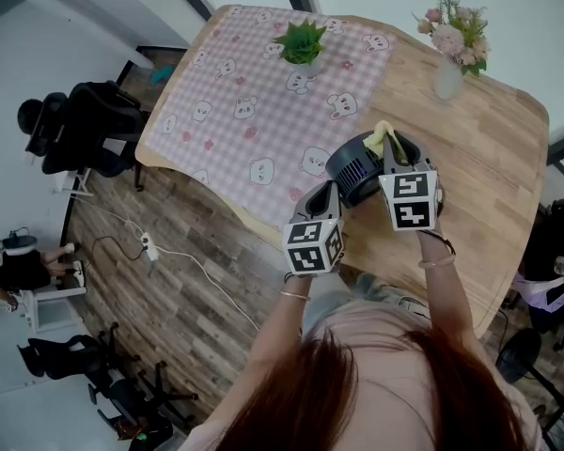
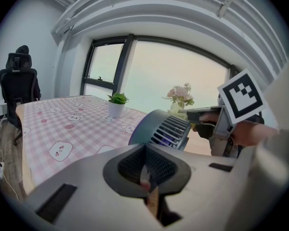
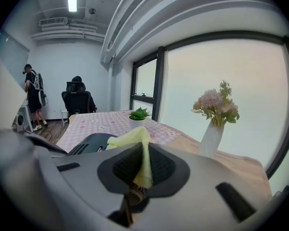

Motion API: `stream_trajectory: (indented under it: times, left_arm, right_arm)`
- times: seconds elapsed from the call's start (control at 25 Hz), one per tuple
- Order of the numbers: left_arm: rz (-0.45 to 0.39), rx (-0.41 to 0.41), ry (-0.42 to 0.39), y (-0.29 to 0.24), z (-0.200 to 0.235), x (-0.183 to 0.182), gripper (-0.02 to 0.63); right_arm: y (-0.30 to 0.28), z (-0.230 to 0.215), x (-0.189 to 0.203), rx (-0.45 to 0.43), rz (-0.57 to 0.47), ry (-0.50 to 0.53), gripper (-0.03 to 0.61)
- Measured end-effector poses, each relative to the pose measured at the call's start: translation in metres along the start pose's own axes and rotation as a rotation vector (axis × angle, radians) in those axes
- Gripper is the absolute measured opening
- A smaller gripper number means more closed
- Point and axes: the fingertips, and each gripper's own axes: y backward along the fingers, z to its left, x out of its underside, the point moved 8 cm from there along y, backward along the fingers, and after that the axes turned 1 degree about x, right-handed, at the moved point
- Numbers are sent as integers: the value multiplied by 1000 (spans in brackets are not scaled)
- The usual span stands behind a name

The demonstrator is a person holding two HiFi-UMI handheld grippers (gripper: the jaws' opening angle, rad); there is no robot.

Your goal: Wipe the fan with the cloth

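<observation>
Right claw (image 3: 143, 172) pinching cloth (image 3: 133, 139) at fan (image 1: 355, 171), left claw (image 2: 147, 170) closed

— Anything here that can be read?
— No words or numbers anywhere. The left cube (image 1: 313, 245) on the left tool (image 2: 145, 165) and the right cube (image 1: 410, 200) on the right tool (image 3: 143, 170) carry black-and-white square codes, not letters.
— And the tablecloth (image 1: 254, 101) on the worktop (image 1: 489, 148)?
— Printed bears and pink checks only.
— A brand on the fan (image 1: 355, 169)?
— Too small to tell.
</observation>
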Motion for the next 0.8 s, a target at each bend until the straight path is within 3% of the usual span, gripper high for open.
stream_trajectory:
  times: [0.48, 0.8]
  left_arm:
    - [6, -3, -7, -1, 0, 0, 11]
    - [10, -8, -5, -1, 0, 0, 11]
  right_arm:
    - [-6, -25, 30, 5, 51, -148, 32]
    - [17, -42, 20, 8, -65, -246, 32]
